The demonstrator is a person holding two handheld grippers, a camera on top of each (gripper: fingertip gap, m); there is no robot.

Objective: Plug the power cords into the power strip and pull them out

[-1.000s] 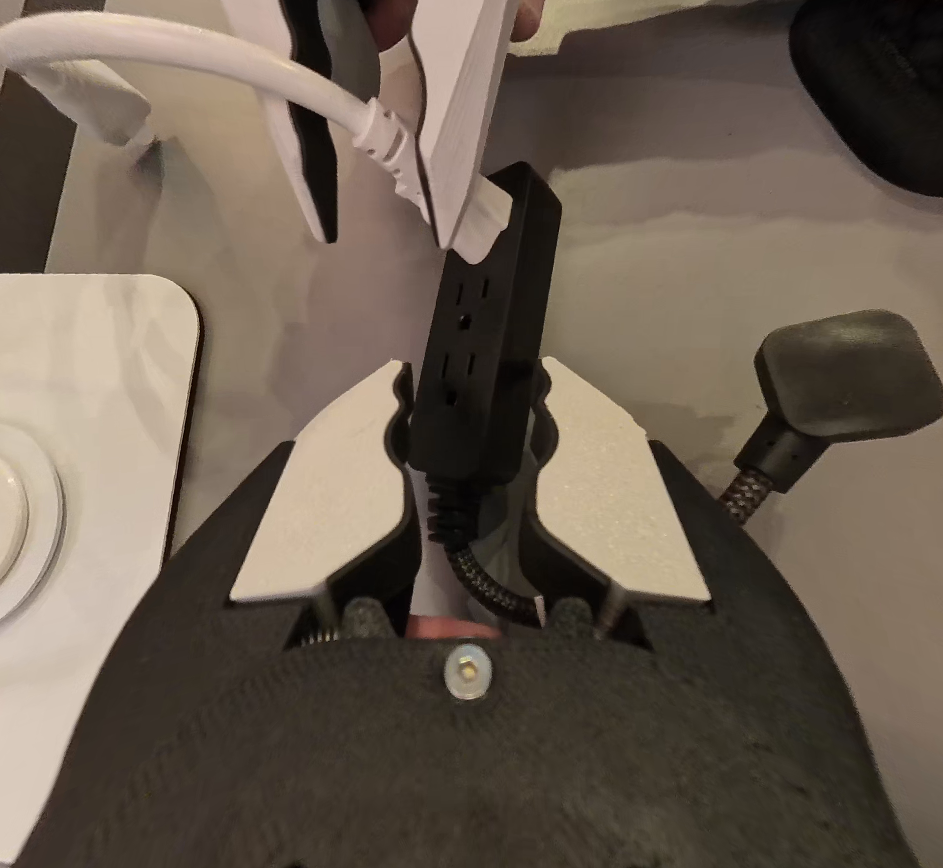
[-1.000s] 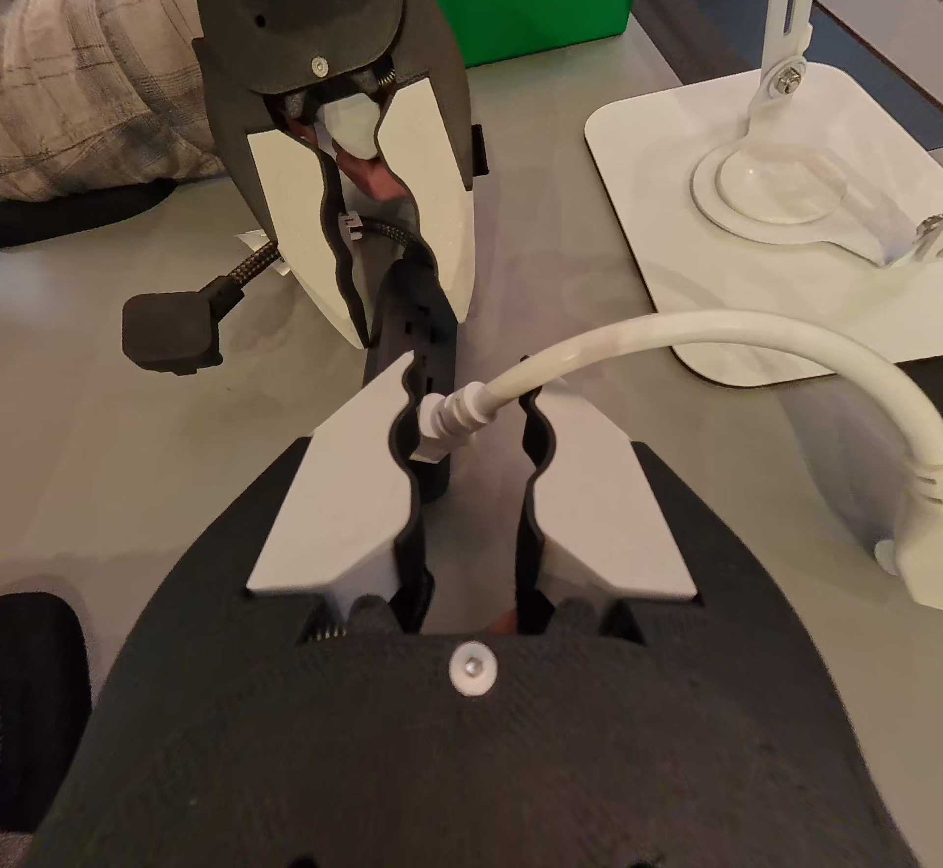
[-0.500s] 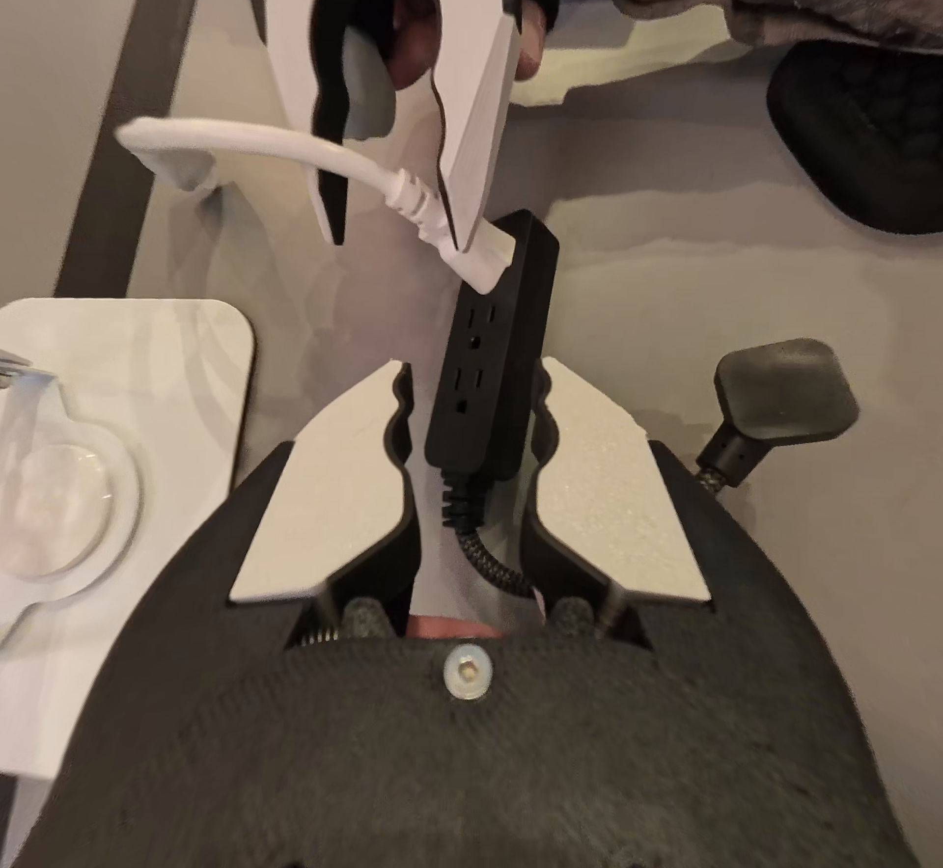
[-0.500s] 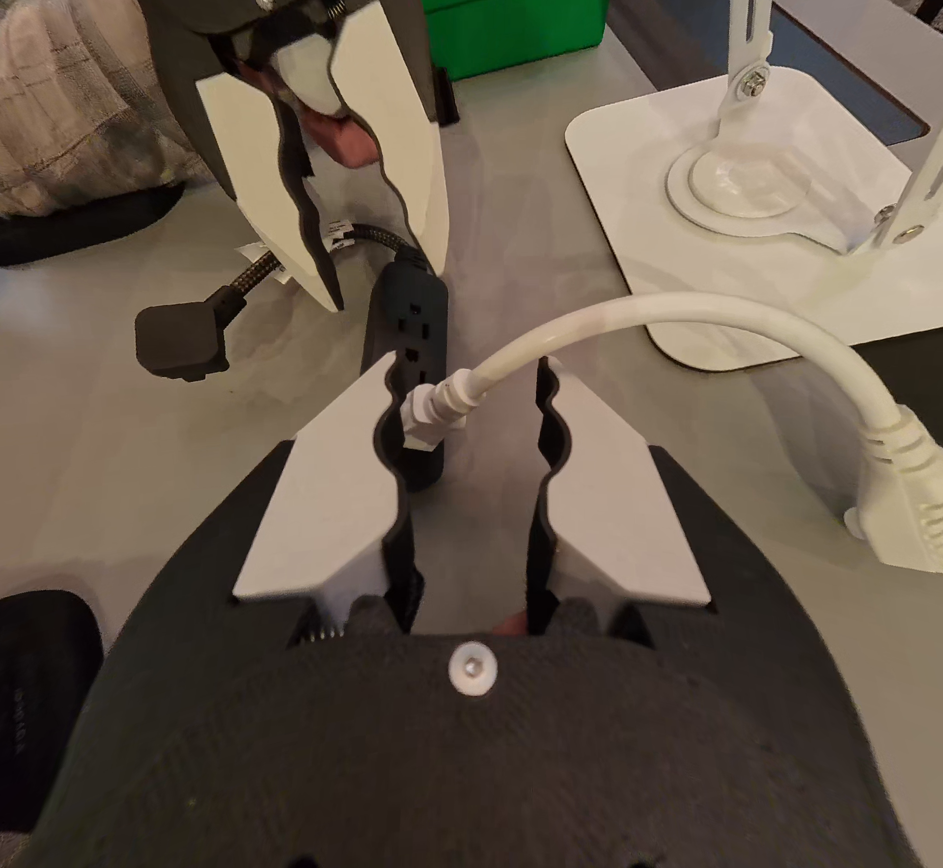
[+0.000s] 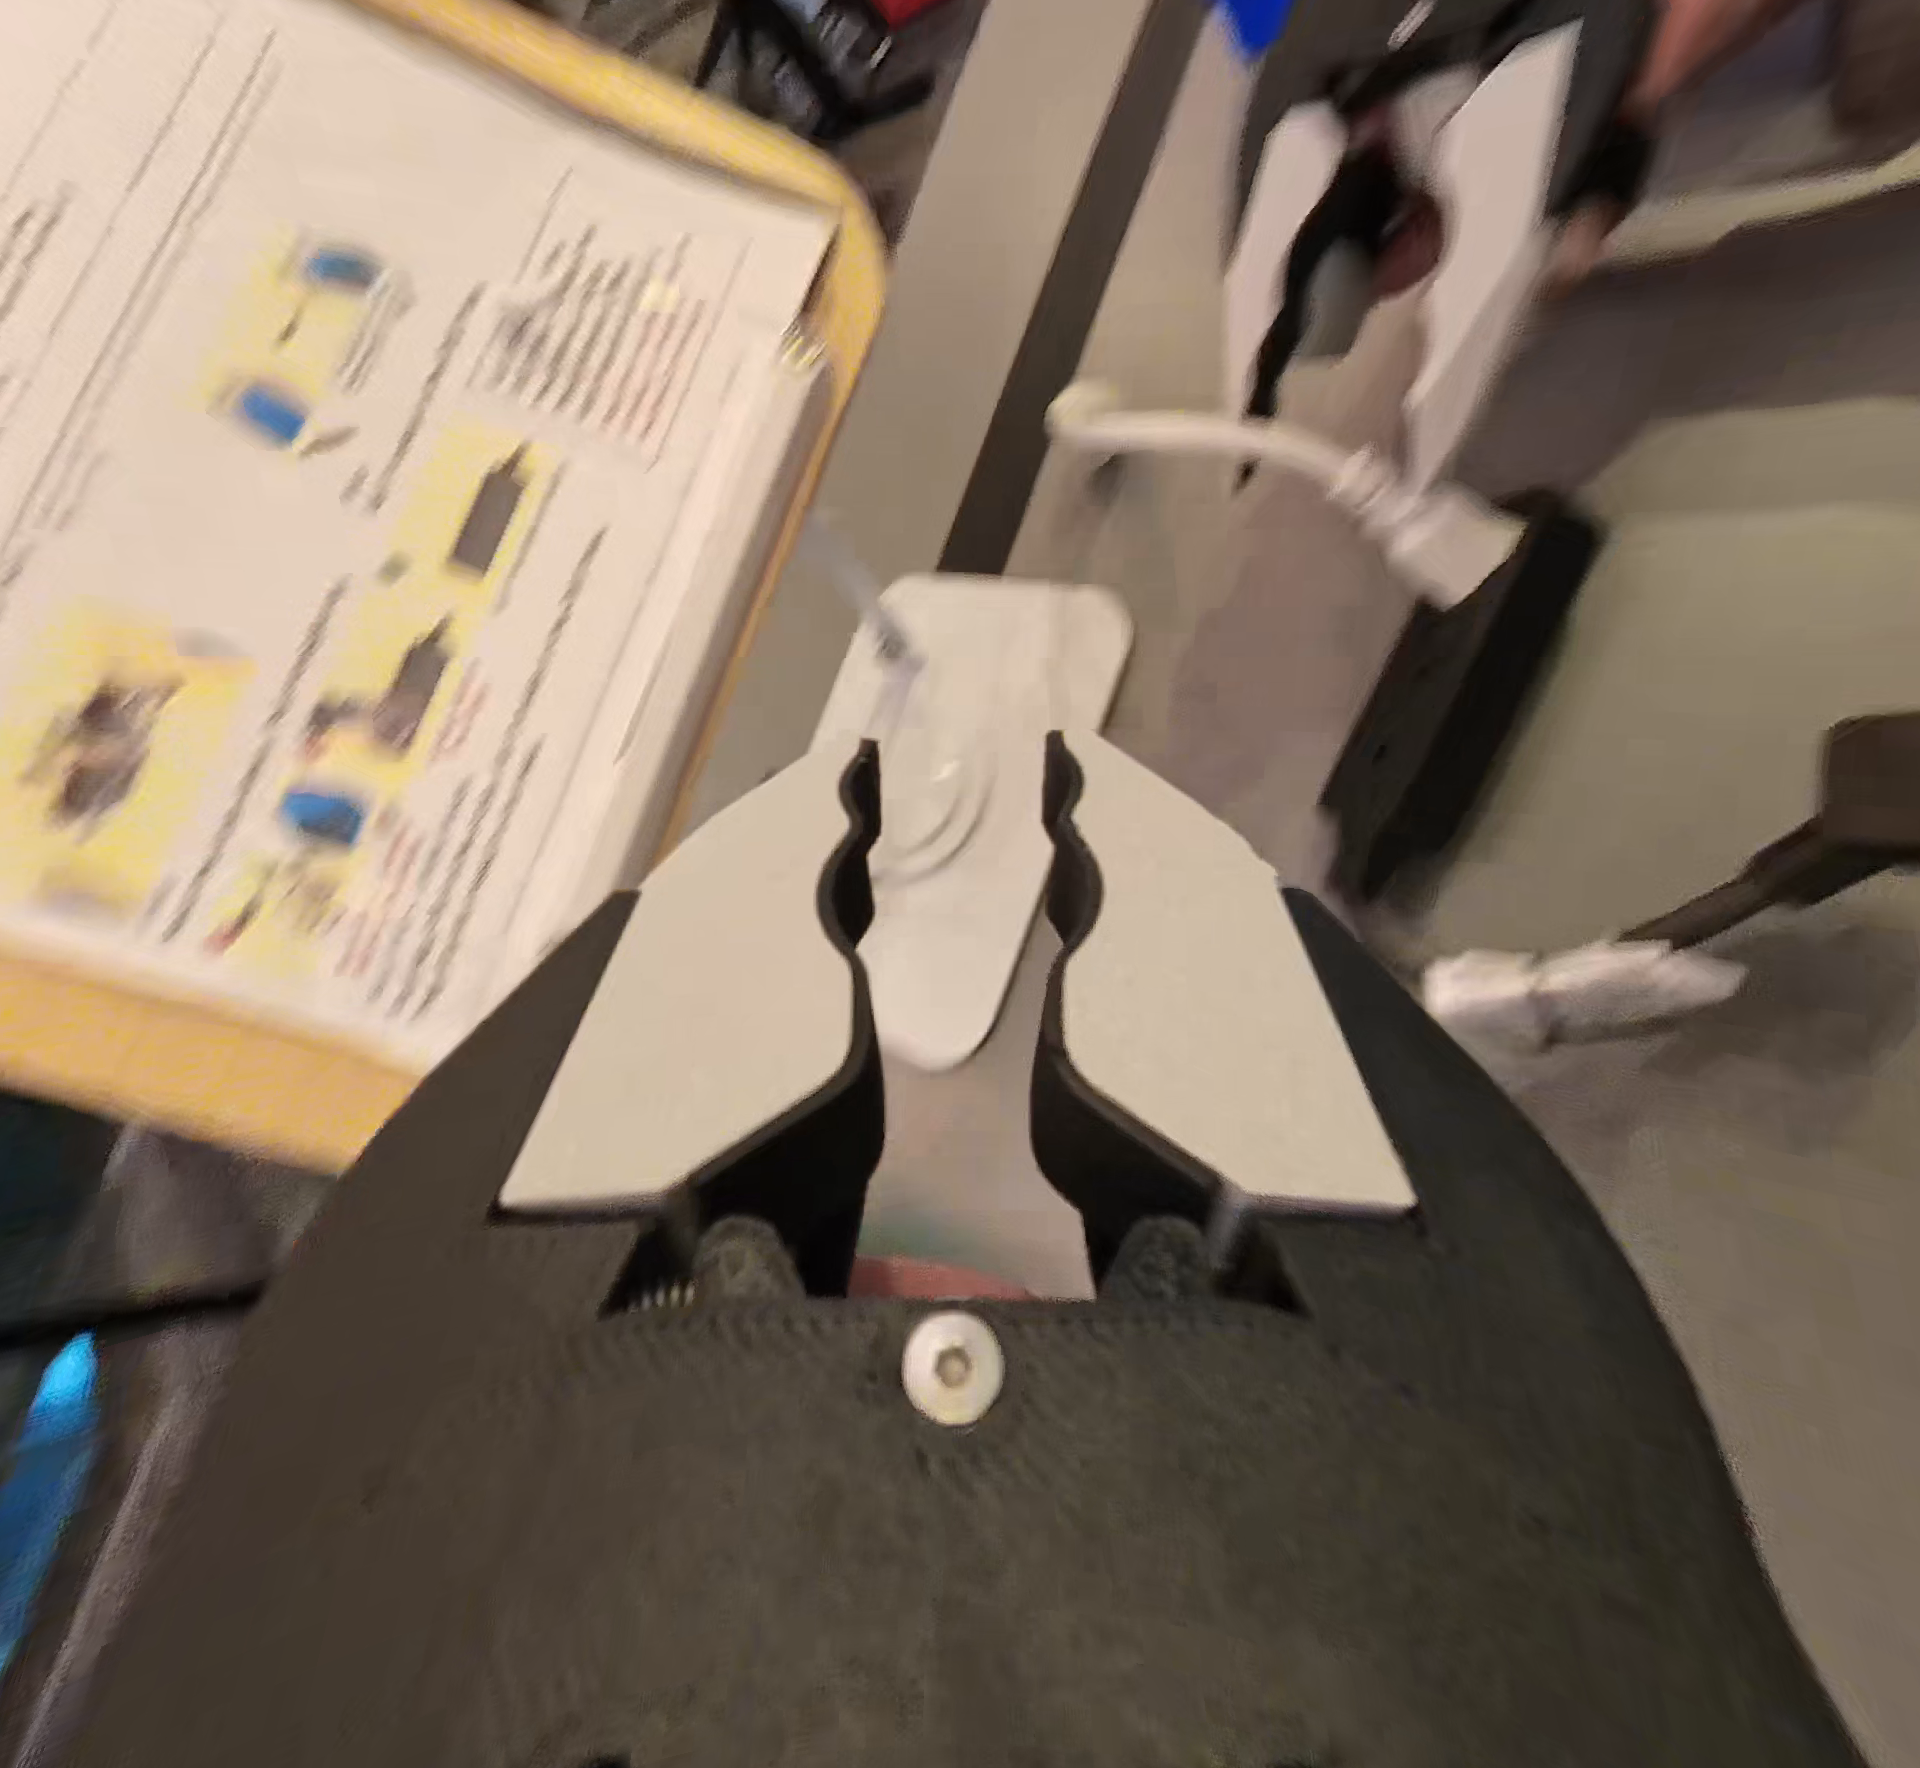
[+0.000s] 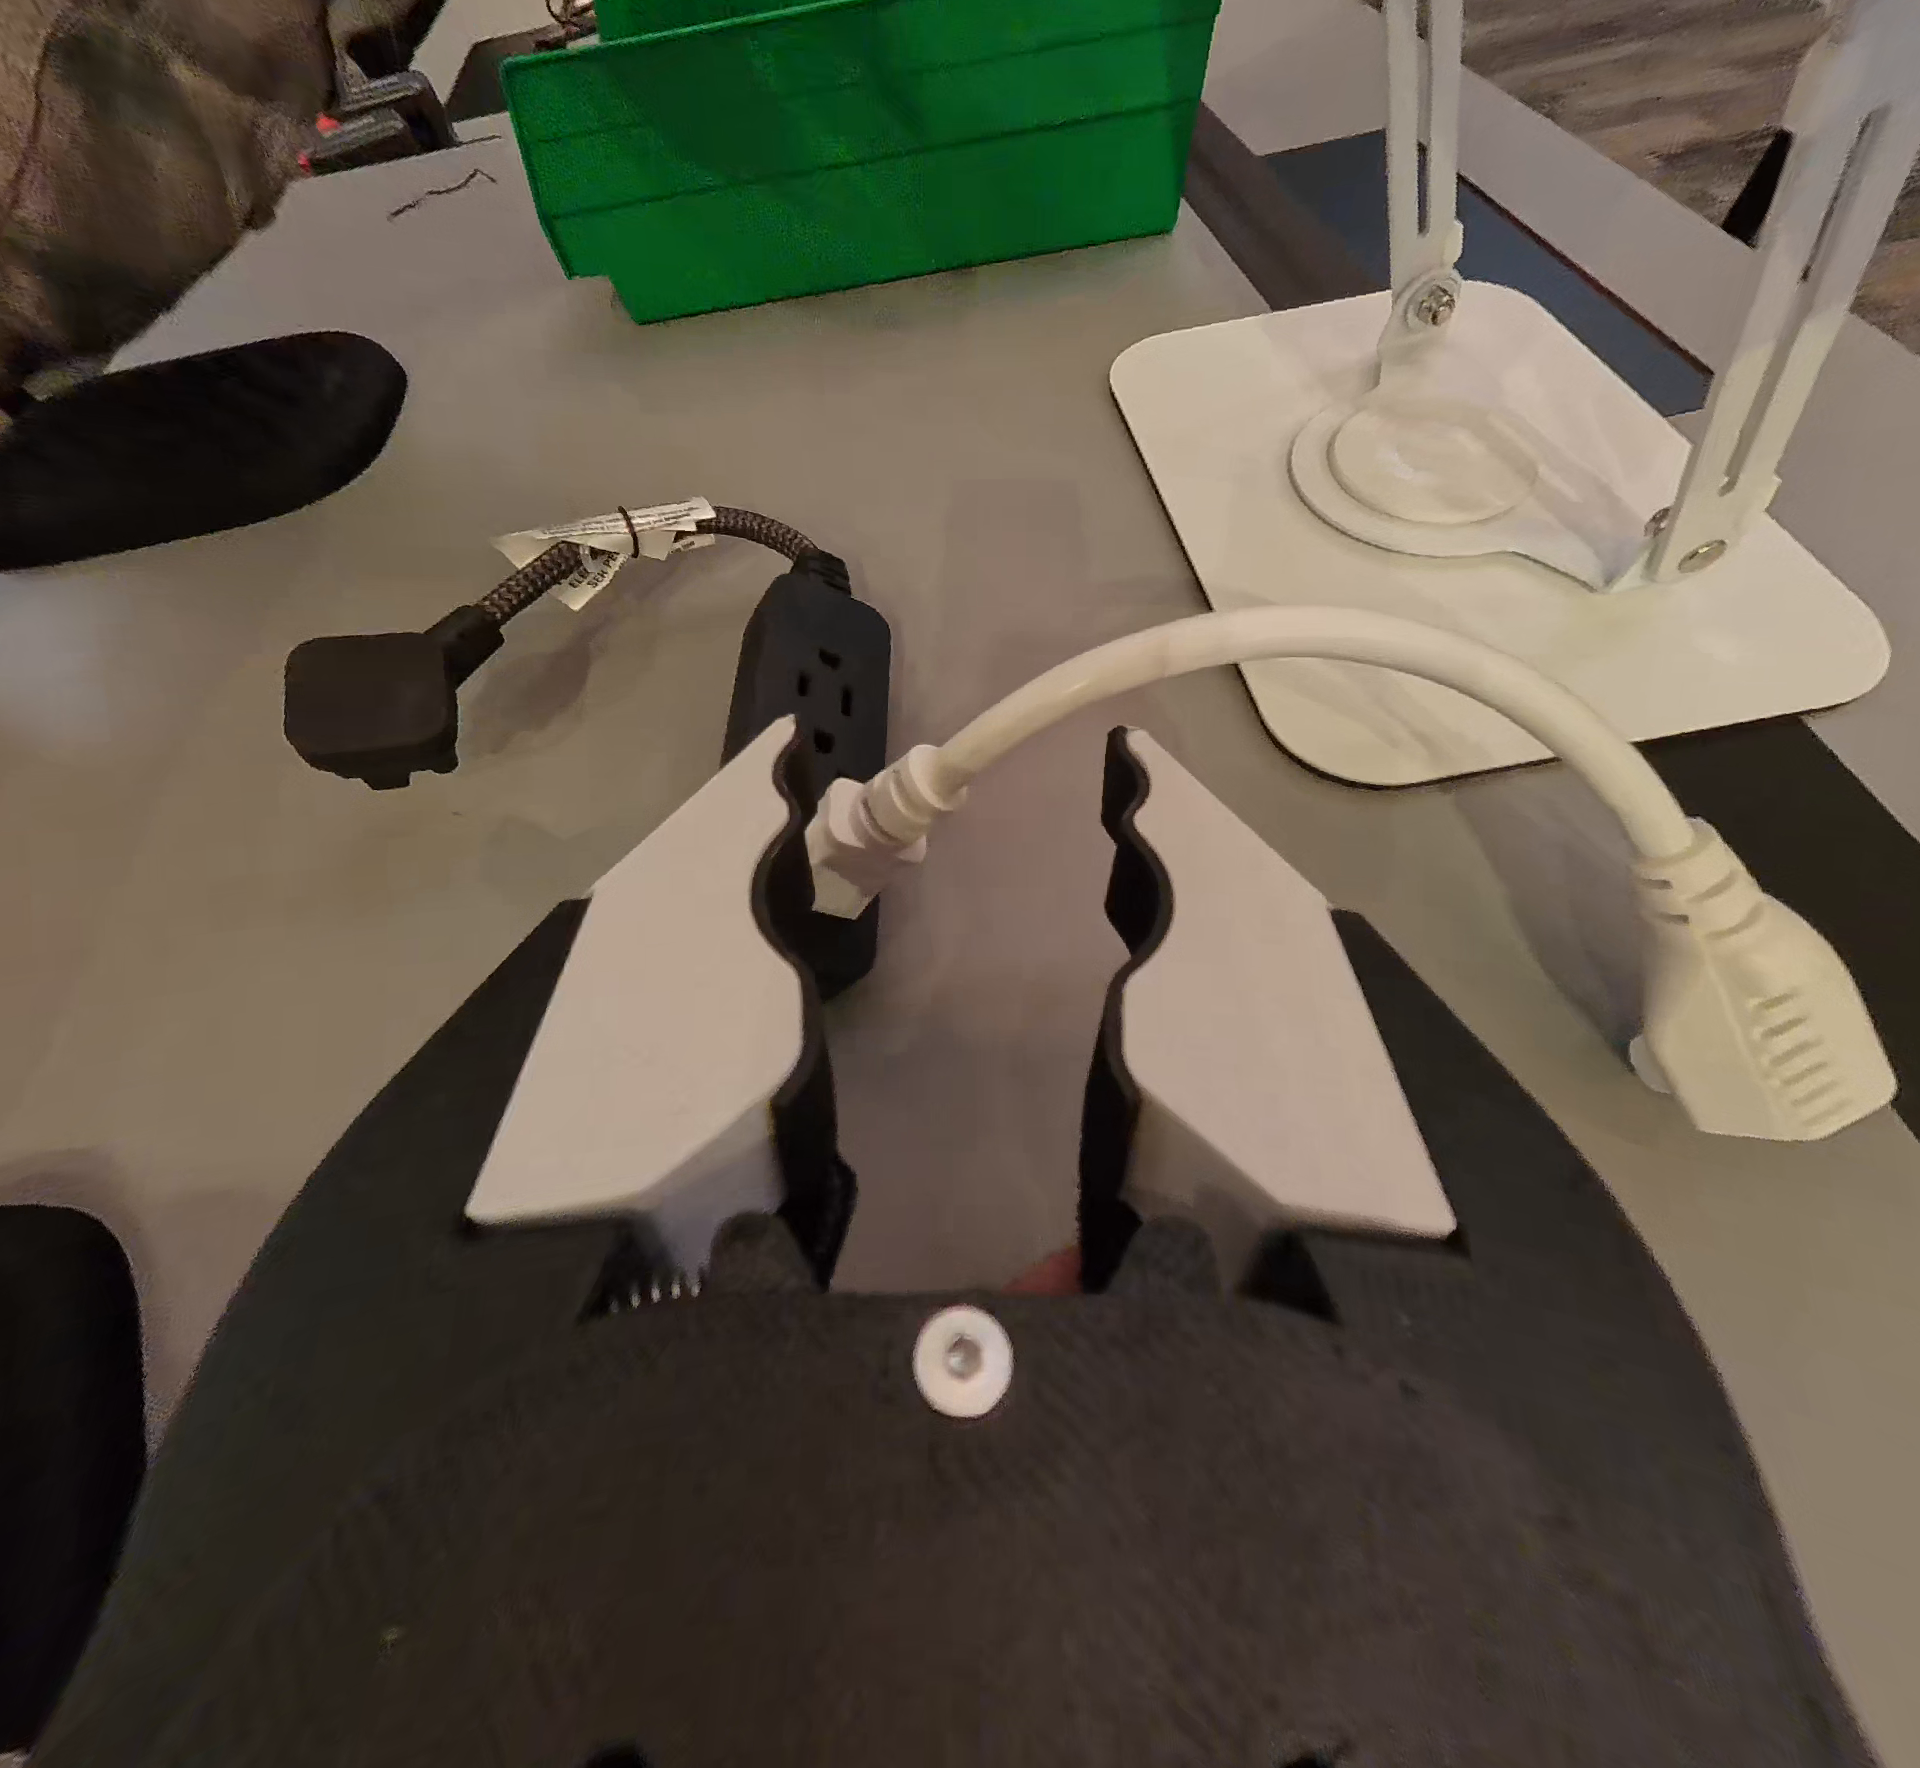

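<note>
The black power strip [image 6: 821, 669] lies on the grey table with its braided cord and black plug [image 6: 364, 710] to its left. A white plug [image 6: 862, 835] sits in the strip's near socket. Its white cord [image 6: 1195, 648] arches right to a white socket end [image 6: 1756, 1022] on the table. My right gripper [image 6: 951, 752] is open around the white plug, which lies close to the left finger. My left gripper [image 5: 958, 747] is open and empty, away from the strip [image 5: 1455, 679]. The left wrist view is blurred and shows the right gripper [image 5: 1340, 451] above the white plug [image 5: 1444, 539].
A green bin [image 6: 862, 129] stands at the back of the table. A white stand base [image 6: 1507, 575] with upright arms sits at the right and also shows ahead in the left wrist view [image 5: 987, 669]. A printed sheet on a yellow-edged board [image 5: 364, 492] is at the left. A person's sleeve [image 6: 156, 108] is at the far left. Left tips to right tips: about 20 cm.
My left gripper has let go of the power strip and swung away to the left. My right gripper has opened wider. The white plug stays in the strip.
</note>
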